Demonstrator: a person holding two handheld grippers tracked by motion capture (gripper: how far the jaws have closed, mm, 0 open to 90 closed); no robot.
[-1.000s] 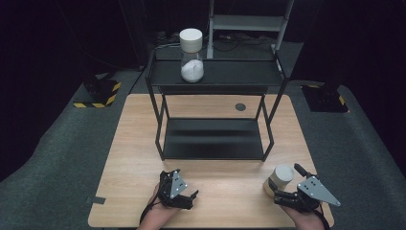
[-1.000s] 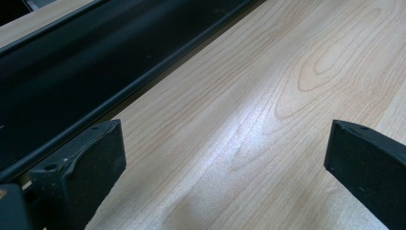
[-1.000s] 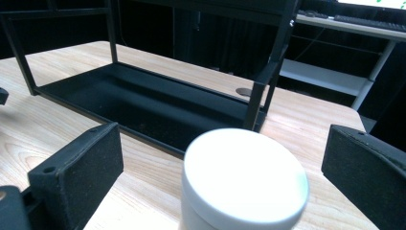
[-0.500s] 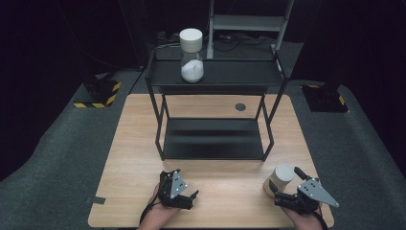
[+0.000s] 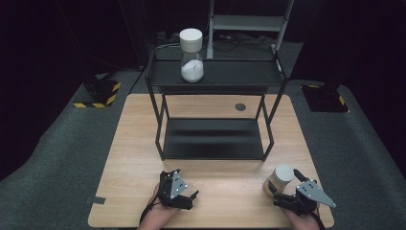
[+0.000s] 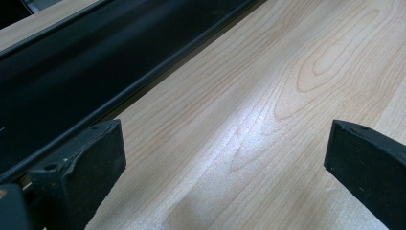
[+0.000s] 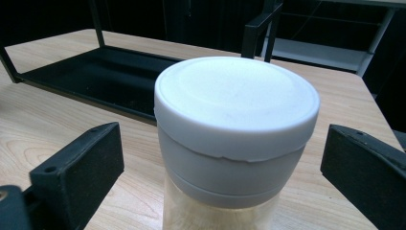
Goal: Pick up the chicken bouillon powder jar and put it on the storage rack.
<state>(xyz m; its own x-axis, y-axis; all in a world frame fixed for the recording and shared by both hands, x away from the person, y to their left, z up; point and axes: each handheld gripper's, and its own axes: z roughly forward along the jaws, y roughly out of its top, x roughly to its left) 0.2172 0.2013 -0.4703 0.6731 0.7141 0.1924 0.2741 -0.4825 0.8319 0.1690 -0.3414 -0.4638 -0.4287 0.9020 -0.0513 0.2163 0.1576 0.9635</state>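
Observation:
A jar with a white lid [image 5: 279,179] stands on the wooden table [image 5: 143,143] near its front right corner. My right gripper [image 5: 287,189] is open around it, and in the right gripper view the jar's lid [image 7: 237,103] sits between the two jaws without touching either. My left gripper [image 5: 186,191] rests open at the front left of the table, and its own view has bare wood [image 6: 268,96] between the jaws. A second jar [image 5: 191,55], white-lidded and holding white powder, stands on the top shelf of a black rack [image 5: 215,76].
The rack's lower shelf [image 5: 213,138] lies flat on the table between its legs. A small dark round disc [image 5: 240,107] sits on the table behind the rack. Dark carpet surrounds the table, with a grey shelf unit [image 5: 249,21] at the back.
My right gripper has drawn slightly nearer the front edge and turned a little; the jar stays between its jaws. The left gripper has not moved.

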